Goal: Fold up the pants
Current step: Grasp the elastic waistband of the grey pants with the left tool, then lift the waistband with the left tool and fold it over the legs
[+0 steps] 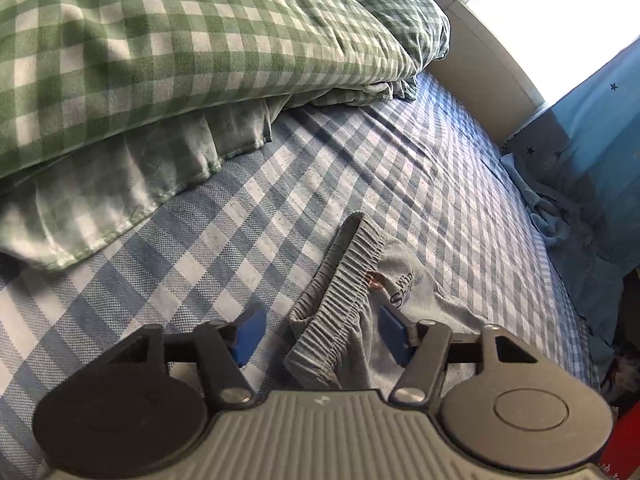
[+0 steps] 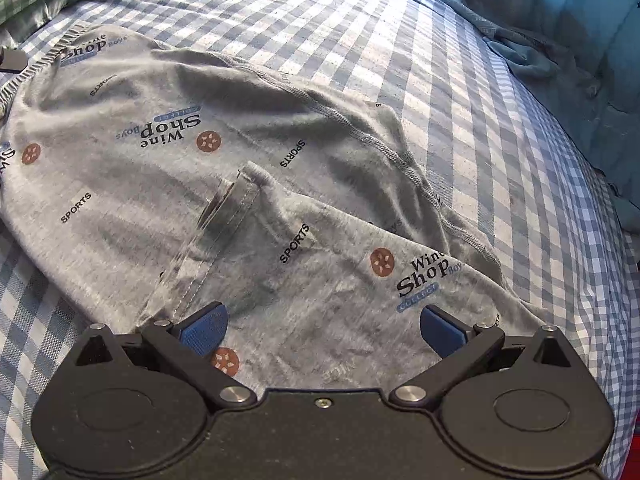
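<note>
I am hovering both sets of fingers spread wide and empty over the grey pants (image 2: pixel 248 184) lying rumpled on the bed (image 2: pixel 460 80): left gripper (image 1: pixel 318 334) straddling the waistband (image 1: pixel 340 280), right gripper (image 2: pixel 323 326) over a leg. Pinching only the top layer could be dragging the wrinkles into a crooked fold.

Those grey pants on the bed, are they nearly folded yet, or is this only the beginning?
Only the beginning, it seems. The grey pants lie loosely on the checked bed sheet, rumpled, with no neat fold visible. In hand: the left gripper is open astride the elastic waistband, not clamping it; the right gripper is open above the leg fabric. Grasping and all the folding remain.
</note>
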The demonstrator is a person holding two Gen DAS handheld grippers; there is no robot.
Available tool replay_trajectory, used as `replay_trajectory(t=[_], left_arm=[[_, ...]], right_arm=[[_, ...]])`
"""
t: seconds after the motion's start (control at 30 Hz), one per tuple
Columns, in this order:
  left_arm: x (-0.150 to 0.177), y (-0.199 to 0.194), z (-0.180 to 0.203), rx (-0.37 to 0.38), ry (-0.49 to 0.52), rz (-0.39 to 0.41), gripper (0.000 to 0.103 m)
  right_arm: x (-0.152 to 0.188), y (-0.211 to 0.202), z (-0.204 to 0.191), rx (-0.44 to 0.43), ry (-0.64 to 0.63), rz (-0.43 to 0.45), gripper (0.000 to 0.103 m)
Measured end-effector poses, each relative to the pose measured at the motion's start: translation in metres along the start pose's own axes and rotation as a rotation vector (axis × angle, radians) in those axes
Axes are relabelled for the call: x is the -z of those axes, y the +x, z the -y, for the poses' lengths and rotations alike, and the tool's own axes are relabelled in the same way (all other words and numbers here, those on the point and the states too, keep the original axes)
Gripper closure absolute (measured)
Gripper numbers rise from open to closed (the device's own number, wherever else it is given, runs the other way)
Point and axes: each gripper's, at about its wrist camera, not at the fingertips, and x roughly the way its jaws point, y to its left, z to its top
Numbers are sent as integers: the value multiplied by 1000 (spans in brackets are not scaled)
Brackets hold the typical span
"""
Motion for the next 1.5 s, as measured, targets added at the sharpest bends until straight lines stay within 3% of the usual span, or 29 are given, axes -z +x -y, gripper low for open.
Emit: replay_trajectory(t=[0.13,0.2,0.3,0.4,0.73,1.07,1.23,1.5], left_arm=[[-1,9,-6,7,-59,-36,63],[0,10,-8,5,-75,-39,66],[1,10,-7,-35,-75,-35,86],[1,5,3,-62,-37,-22,92],[-3,-22,52,-114,121,31,94],[8,-56,139,-42,272,95,95],[41,-81,204,37,399,114,95],[129,-88,302,123,592,51,95]], right_arm=[[-1,0,-1,-1,-5,1,1],[-1,1,-1,-3,-10,5,1],[1,0,-2,-4,-13,10,1],[3,-2,1,-7,-21,10,1],[14,-26,15,-16,13,78,1],[54,-57,60,-20,96,165,1],[82,-64,92,-26,168,181,1],[147,-60,154,-2,233,155,1]])
